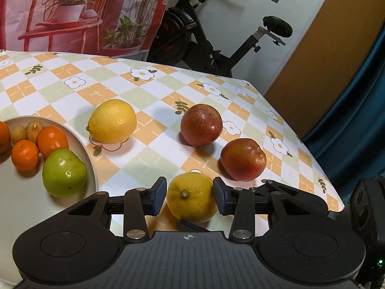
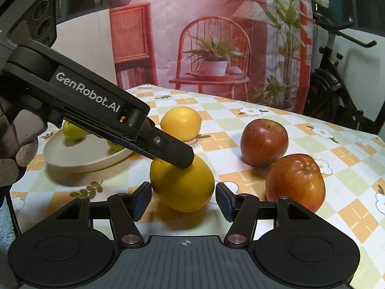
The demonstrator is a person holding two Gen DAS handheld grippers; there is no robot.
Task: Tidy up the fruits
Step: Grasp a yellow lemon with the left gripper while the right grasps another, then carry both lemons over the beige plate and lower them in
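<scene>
A yellow lemon (image 1: pixel 191 198) lies on the checked tablecloth (image 1: pixel 149 91) with my left gripper (image 1: pixel 190 196) shut on it, one blue pad against each side. In the right wrist view the same lemon (image 2: pixel 182 187) has a left finger (image 2: pixel 173 150) resting on its top. My right gripper (image 2: pixel 184 198) stands open around the lemon's near side, with a thin gap at its right pad. A second lemon (image 1: pixel 112 121) and two red apples (image 1: pixel 201 125) (image 1: pixel 243 159) lie beyond. A beige plate (image 1: pixel 92 166) at the left holds a green apple (image 1: pixel 64 172), oranges (image 1: pixel 53 141) and small brown fruits.
The table's right edge (image 1: pixel 320 159) drops off beside a teal curtain (image 1: pixel 356 132). An exercise bike (image 1: pixel 204 36) and a printed backdrop (image 1: pixel 84 12) stand behind the table. A gloved hand (image 2: pixel 14 163) holds the left gripper's handle.
</scene>
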